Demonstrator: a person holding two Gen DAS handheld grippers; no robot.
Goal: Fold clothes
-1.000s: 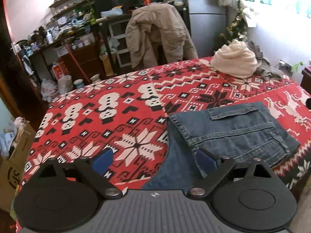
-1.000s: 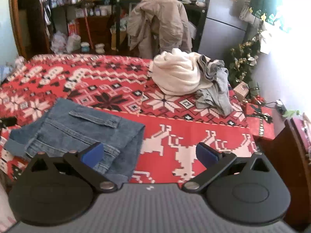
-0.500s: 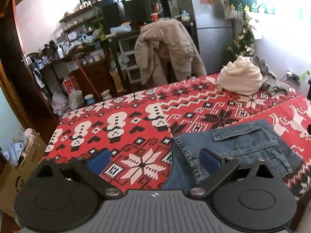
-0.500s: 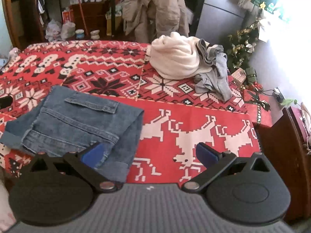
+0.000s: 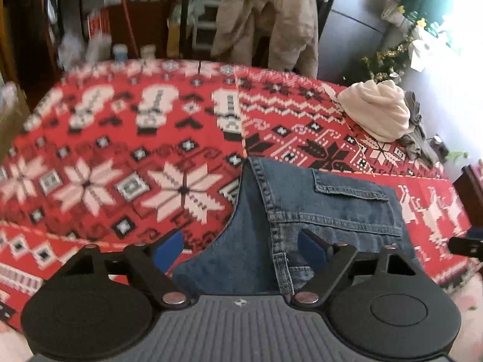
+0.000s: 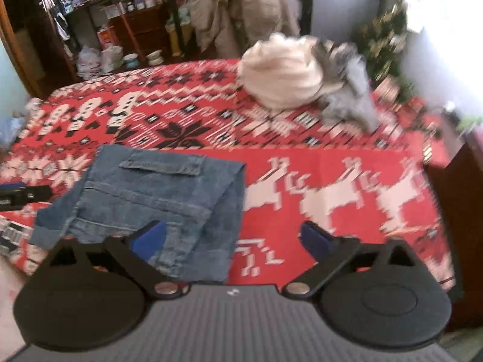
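A folded blue denim garment (image 5: 326,208) (image 6: 157,190) lies at the near edge of the red patterned cover (image 5: 120,166) (image 6: 332,211). My left gripper (image 5: 240,247) hovers over the denim's near left part; its jaws are closing with the seamed edge between them, pads not pressing. My right gripper (image 6: 232,239) hangs over the denim's near right corner, jaws closing, one blue pad (image 6: 149,238) above the cloth and the other over the cover. Each view shows a tip of the other gripper at its side edge.
A cream garment (image 5: 377,111) (image 6: 280,72) and a grey one (image 5: 416,132) (image 6: 350,96) are heaped at the far right of the cover. Behind stand a chair draped with a beige jacket (image 5: 265,18), cluttered shelves and a dark wooden cabinet (image 6: 452,211) at right.
The left gripper has swung right, so the denim now lies between its fingers instead of under the right one only. Both grippers' jaws have narrowed a little.
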